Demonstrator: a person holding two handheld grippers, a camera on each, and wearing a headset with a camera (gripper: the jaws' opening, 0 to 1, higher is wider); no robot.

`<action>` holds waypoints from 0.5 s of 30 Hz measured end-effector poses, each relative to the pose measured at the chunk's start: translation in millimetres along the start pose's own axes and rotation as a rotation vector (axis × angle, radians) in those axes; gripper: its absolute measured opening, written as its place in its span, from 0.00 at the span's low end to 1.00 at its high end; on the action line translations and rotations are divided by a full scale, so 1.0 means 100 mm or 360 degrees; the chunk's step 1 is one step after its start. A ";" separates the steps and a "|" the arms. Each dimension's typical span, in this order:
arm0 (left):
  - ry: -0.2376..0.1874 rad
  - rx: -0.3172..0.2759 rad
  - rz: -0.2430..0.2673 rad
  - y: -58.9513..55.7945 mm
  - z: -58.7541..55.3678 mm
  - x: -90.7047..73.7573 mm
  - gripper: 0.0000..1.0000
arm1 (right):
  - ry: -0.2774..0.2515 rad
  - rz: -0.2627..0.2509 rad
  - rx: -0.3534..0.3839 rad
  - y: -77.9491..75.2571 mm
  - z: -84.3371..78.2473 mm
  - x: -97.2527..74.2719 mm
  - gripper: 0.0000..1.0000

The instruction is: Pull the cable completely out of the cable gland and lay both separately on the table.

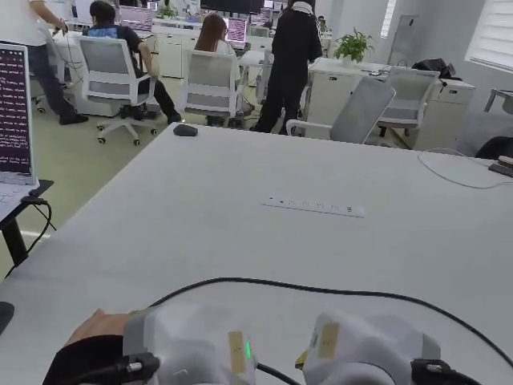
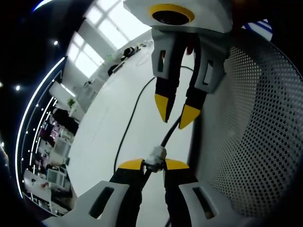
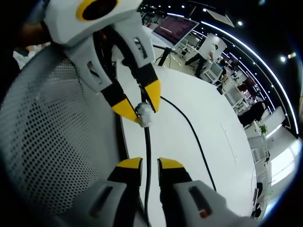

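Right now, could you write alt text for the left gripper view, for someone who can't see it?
The left gripper pinches a white gland between its yellow tips. A black cable runs from the gland up between the jaws of the right gripper, which faces it. A white table lies behind them and a mesh chair back beside them.

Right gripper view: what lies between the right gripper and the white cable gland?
A stretch of thin black cable, from the white cable gland to the right gripper, plain in that view.
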State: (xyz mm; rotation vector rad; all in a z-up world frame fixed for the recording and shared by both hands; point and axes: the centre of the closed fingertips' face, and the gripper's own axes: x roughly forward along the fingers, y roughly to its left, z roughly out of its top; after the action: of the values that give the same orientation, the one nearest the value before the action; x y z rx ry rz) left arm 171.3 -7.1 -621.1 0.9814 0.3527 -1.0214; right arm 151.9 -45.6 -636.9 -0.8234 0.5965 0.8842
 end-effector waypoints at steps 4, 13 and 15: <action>0.0005 0.0001 -0.0004 -0.01 -0.01 0.00 0.17 | 0.0016 0.0021 -0.0004 0.02 -0.02 0.01 0.00; 0.0007 0.0009 0.0006 0.00 0.00 0.01 0.17 | 0.0105 -0.0022 0.0063 -0.04 -0.16 0.02 0.00; 0.0014 0.0009 0.0010 0.01 -0.02 0.01 0.17 | 0.0105 -0.0020 0.0050 -0.04 -0.15 0.01 0.00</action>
State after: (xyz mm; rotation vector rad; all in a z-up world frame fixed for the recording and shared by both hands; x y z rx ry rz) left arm 172.7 -6.3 -622.2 0.9919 0.3538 -1.0129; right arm 154.0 -58.8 -645.1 -0.8296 0.6607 0.8365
